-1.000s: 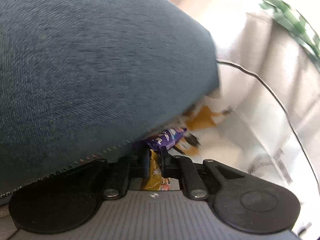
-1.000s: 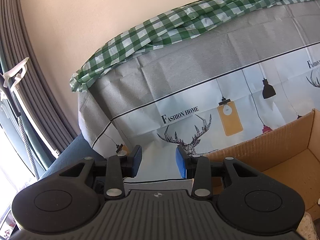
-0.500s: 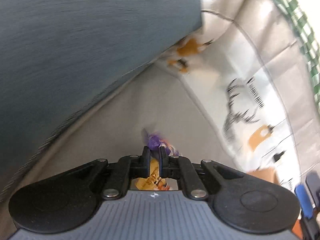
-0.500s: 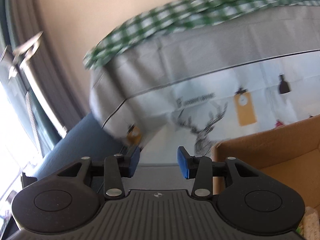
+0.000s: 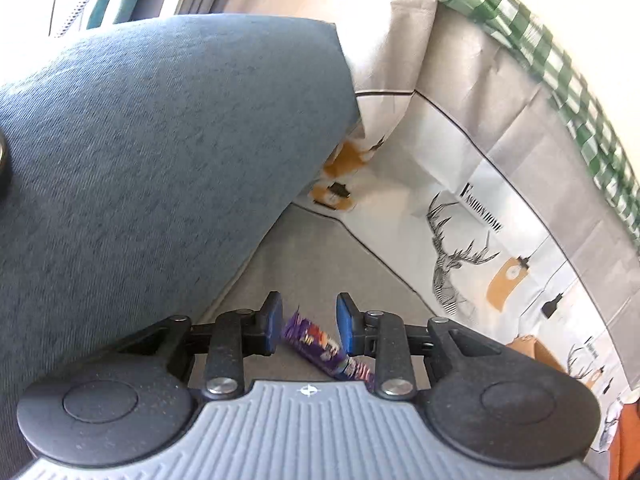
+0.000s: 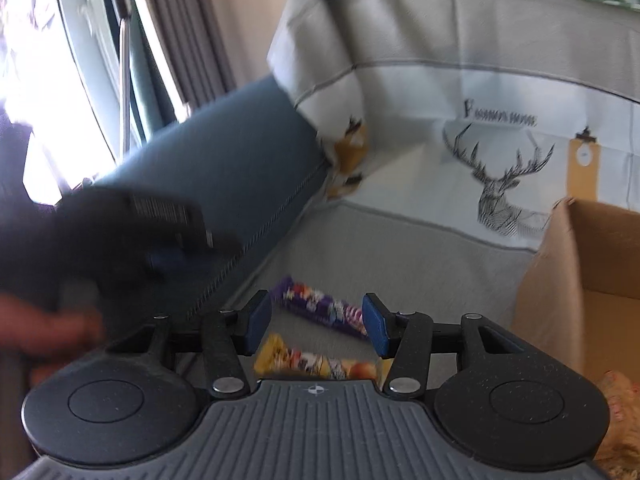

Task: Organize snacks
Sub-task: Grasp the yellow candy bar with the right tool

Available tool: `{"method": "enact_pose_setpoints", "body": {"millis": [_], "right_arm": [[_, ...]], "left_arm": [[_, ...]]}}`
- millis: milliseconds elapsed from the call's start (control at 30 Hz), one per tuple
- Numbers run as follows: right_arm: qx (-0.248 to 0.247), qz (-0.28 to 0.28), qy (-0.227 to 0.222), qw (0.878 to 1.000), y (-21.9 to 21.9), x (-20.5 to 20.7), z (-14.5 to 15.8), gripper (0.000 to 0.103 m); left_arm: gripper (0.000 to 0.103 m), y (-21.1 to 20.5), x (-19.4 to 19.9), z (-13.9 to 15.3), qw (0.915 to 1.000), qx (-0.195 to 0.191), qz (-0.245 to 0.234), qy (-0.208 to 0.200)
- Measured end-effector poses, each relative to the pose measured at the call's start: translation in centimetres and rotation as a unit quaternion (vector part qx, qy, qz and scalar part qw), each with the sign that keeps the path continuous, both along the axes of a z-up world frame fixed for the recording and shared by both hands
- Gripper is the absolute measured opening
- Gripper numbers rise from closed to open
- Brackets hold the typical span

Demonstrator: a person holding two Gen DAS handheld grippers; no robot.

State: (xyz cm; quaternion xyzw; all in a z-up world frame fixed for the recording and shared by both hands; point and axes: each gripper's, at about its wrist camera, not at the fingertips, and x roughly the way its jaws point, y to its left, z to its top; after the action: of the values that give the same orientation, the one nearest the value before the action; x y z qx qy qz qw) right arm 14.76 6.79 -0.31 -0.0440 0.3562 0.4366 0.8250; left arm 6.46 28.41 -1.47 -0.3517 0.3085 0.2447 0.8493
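Right wrist view: your right gripper (image 6: pixel 316 322) hangs jaws apart, just widened, nothing between; purple snack bar (image 6: pixel 320 307) lies just beyond, yellow one (image 6: pixel 316 364) beneath. Pick-up pending: lower, clamp, carry to cardboard box (image 6: pixel 580 280) rightward.

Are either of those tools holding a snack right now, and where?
No. The left tool has just opened, its pads clear of the purple snack bar. The right tool is open and empty.

You had two snack bars, one purple (image 6: pixel 320 311) and one yellow (image 6: pixel 316 364), plus one cardboard box (image 6: pixel 580 280).
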Motion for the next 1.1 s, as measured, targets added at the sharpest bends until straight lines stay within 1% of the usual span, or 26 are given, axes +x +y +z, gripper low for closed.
{"method": "enact_pose_setpoints", "body": {"millis": [33, 133, 200, 233, 267, 333, 367, 467, 633, 700, 733, 767, 800, 833, 867, 933, 1000, 1100], "right_arm": [[-0.007, 0.001, 0.004, 1.000, 0.4, 0.0, -0.5, 0.053], [-0.025, -0.001, 0.018, 1.000, 1.3, 0.2, -2.0, 0.058], [-0.037, -0.003, 0.023, 0.999, 2.0, 0.4, -3.0, 0.066], [-0.041, -0.004, 0.024, 0.999, 2.3, 0.4, -3.4, 0.073], [-0.047, -0.002, 0.027, 0.999, 2.6, 0.4, -3.9, 0.078], [-0.053, 0.004, 0.027, 0.998, 3.3, 0.2, -4.6, 0.081], [-0.056, 0.008, 0.021, 0.998, 3.7, 0.2, -5.0, 0.084], [-0.073, 0.023, -0.006, 0.997, 4.7, -0.3, -5.8, 0.088], [-0.112, 0.068, -0.035, 0.991, 5.9, -0.9, -6.9, 0.088], [-0.120, 0.080, -0.036, 0.989, 6.1, -1.1, -7.2, 0.087], [-0.121, 0.085, -0.037, 0.988, 6.1, -1.2, -7.3, 0.080], [-0.124, 0.094, -0.034, 0.987, 6.2, -1.4, -7.4, 0.063], [-0.127, 0.106, -0.029, 0.986, 6.3, -1.6, -7.6, 0.053], [-0.128, 0.117, -0.026, 0.985, 6.3, -1.8, -7.7, 0.041], [-0.126, 0.125, -0.027, 0.984, 6.3, -2.1, -7.7, 0.032], [-0.128, 0.139, -0.035, 0.981, 6.3, -2.8, -7.3, 0.024], [-0.129, 0.145, -0.038, 0.980, 6.1, -3.3, -6.7, 0.021], [-0.121, 0.111, -0.025, 0.986, 5.5, -3.3, -5.4, 0.020]], "left_arm": [[0.032, 0.1, 0.2, -0.1, 1.0000, 0.000, -0.003, 0.001], [0.032, 0.2, 1.1, -0.3, 0.9999, -0.002, -0.009, 0.005], [0.032, 0.3, 1.3, -0.3, 0.9999, -0.007, -0.010, 0.005], [0.032, 0.3, 1.5, -0.4, 0.9999, -0.008, -0.011, 0.005], [0.032, 0.4, 1.6, -0.5, 0.9999, -0.010, -0.011, 0.004], [0.032, 0.5, 1.7, -0.5, 0.9998, -0.012, -0.015, 0.004], [0.032, 0.5, 1.7, -0.5, 0.9998, -0.012, -0.017, 0.004], [0.032, 0.6, 1.6, -0.6, 0.9996, -0.012, -0.024, 0.004], [0.032, 0.6, 1.8, -0.7, 0.9994, -0.010, -0.033, 0.008], [0.032, 0.7, 1.8, -0.8, 0.9993, -0.012, -0.034, 0.008], [0.032, 0.7, 1.8, -0.8, 0.9993, -0.013, -0.034, 0.007], [0.032, 0.8, 1.8, -0.8, 0.9993, -0.014, -0.034, 0.006], [0.032, 0.8, 1.8, -0.8, 0.9993, -0.016, -0.033, 0.005], [0.032, 0.9, 1.8, -0.8, 0.9993, -0.017, -0.033, 0.004], [0.032, 0.9, 1.8, -0.8, 0.9993, -0.018, -0.032, 0.004], [0.032, 0.9, 1.8, -0.8, 0.9993, -0.019, -0.031, 0.003], [0.032, 0.8, 1.9, -0.8, 0.9993, -0.017, -0.032, 0.005], [0.032, 0.7, 2.1, -0.9, 0.9993, -0.017, -0.033, 0.008]]}}
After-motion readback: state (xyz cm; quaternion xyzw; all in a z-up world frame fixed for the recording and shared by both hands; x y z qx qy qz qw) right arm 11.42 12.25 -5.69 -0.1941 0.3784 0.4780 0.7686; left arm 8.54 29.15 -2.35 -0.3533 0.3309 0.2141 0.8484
